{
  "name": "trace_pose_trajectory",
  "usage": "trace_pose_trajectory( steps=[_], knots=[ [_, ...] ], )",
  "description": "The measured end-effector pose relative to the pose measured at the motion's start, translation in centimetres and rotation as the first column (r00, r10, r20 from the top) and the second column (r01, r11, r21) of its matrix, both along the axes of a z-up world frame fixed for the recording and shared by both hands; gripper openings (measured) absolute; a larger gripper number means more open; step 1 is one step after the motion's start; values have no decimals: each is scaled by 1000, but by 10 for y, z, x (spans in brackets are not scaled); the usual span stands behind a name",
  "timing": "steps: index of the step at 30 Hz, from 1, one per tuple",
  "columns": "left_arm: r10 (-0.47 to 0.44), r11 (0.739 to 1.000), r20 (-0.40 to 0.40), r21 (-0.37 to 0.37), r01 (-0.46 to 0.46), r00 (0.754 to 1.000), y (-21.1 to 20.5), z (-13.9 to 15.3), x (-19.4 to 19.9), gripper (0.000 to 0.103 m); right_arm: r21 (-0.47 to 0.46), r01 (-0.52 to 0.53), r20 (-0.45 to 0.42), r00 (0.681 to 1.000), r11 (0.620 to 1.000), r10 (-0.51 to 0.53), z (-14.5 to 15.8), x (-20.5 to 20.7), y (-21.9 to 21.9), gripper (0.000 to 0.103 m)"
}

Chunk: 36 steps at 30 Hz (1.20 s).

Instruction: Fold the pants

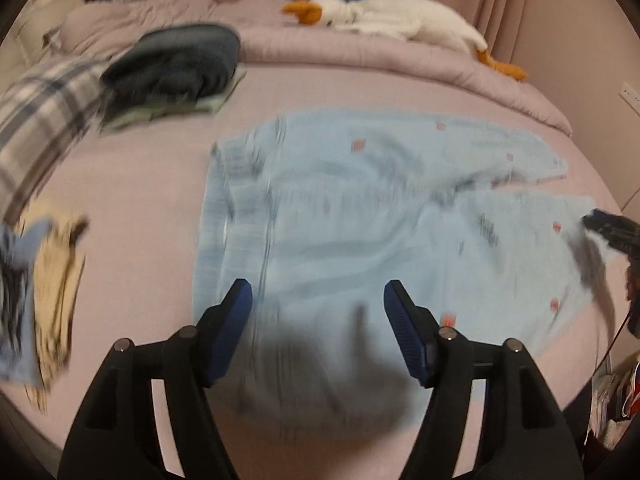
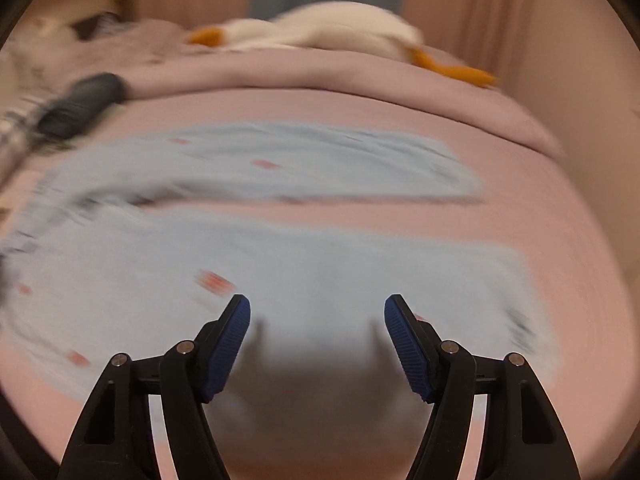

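Light blue pants [image 1: 360, 208] lie spread flat on the pink bed [image 1: 140, 184], legs apart. Left hand-held gripper [image 1: 318, 300] and right hand-held gripper [image 2: 317, 312] hover above them, jaws wide, gripping nothing.

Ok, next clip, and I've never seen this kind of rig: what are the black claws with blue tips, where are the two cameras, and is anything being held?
No robot here: a person holds a two-finger gripper in each hand, each with a fisheye camera looking along its fingers. One picture looks past the left gripper, the other past the right gripper. The blue tips are their pads. Both look down on a pink bed where light blue pants lie spread flat, legs apart. Farther back lie a dark folded garment and a white plush goose. Both grippers are open with nothing between the pads, so nothing is held. The pictures are motion-blurred.
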<state>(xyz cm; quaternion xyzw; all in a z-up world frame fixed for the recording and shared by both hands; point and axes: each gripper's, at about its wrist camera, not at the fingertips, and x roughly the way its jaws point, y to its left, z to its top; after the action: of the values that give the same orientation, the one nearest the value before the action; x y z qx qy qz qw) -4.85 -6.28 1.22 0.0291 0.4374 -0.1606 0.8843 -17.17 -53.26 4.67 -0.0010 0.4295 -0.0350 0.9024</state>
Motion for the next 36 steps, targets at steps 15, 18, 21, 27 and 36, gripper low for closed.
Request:
trace_pose_trajectory(
  steps=[15,18,21,27,36],
  knots=[
    [-62,998,-195,1,64,979,-8,-19,187,68,-34,-413,-47,910,910,412,-7,227,96,70],
    [-156,988,-255,-58,146,954,-5,-28,202,68,-33,-419,-140,901,908,411,-29,256,97,70],
    [-244,968,-311,-16,252,918,-10,-37,213,68,-29,-487,-180,861,873,475,-32,265,95,69],
    [-316,942,-365,-11,336,876,-7,-36,232,42,36,-543,-366,774,839,517,-47,277,98,60],
    [-253,955,-276,81,284,927,-8,-10,224,13,-138,-607,-335,772,783,540,-24,235,134,1]
  ],
)
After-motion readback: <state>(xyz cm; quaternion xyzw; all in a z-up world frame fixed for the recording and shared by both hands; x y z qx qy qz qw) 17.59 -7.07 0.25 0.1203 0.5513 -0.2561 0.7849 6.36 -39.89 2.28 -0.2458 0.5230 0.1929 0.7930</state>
